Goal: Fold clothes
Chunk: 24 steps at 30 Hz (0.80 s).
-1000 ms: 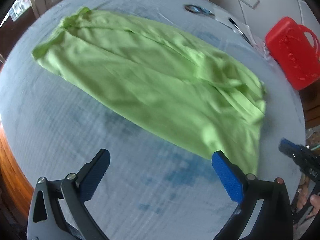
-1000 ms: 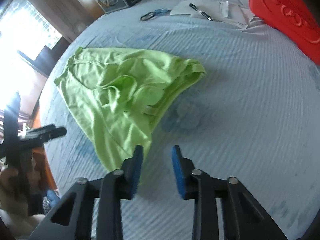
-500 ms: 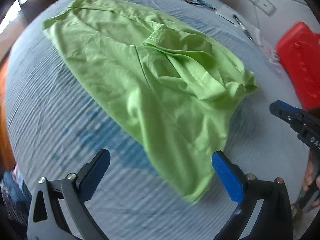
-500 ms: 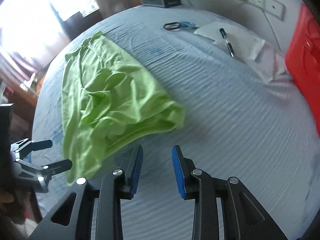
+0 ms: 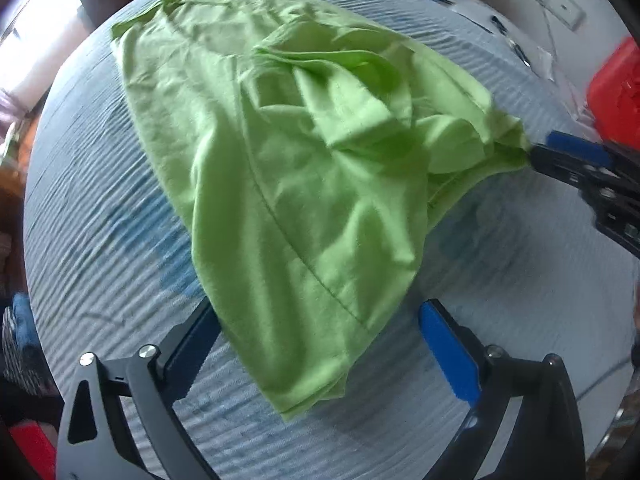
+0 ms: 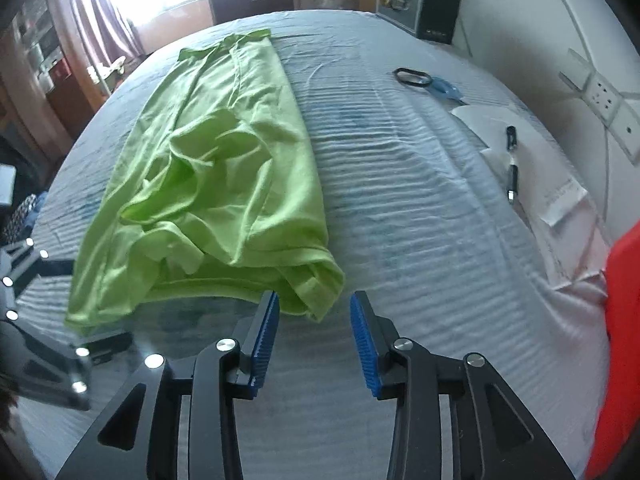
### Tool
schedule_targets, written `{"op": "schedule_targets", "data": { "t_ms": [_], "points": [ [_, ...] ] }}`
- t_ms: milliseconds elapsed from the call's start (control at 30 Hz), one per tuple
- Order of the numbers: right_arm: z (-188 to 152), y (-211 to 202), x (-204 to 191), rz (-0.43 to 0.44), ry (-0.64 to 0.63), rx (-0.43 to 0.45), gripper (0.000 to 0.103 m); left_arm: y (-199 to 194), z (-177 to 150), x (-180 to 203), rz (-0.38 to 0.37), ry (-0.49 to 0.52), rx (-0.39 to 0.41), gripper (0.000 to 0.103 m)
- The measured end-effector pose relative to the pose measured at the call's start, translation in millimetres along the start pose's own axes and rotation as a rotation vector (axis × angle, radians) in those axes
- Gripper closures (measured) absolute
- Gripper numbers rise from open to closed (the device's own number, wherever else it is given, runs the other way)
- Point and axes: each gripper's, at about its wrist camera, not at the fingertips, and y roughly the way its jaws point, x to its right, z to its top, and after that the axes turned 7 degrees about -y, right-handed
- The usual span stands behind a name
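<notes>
A lime-green garment (image 5: 300,160) lies crumpled and partly folded on the grey-blue cloth-covered table (image 5: 100,220). My left gripper (image 5: 320,340) straddles the garment's near corner; its jaws stand wide and are closing, with the pads clear of the cloth. In the right wrist view the garment (image 6: 224,168) stretches away to the left. My right gripper (image 6: 314,320) is at its bunched near corner, jaws opening, the fabric tip just between the fingertips without being pressed. The right gripper (image 5: 560,156) also shows at the garment's right corner in the left wrist view.
A red container (image 6: 616,340) stands at the right edge. Scissors (image 6: 428,80), a pen (image 6: 512,164) on white papers (image 6: 560,196) and a black box (image 6: 420,4) lie toward the far wall, which has a socket strip (image 6: 604,96). Bare tablecloth (image 6: 420,200) spreads right of the garment.
Both grippers have come closer to the garment. Its near corner now lies between the left fingers, the right jaws have widened at the other corner, and the right view has rolled.
</notes>
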Motion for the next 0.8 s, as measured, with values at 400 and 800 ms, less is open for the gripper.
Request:
{"op": "schedule_targets", "data": {
  "t_ms": [400,800],
  "points": [
    [36,-10,5,0.049,0.117,0.058,0.098,-43,57,-44,-0.123,0.044,0.070,0.088],
    [245,8,-8,0.063,0.128,0.232,0.098,-64,229,-181,-0.251,-0.022,0.170,0.088]
  ]
}}
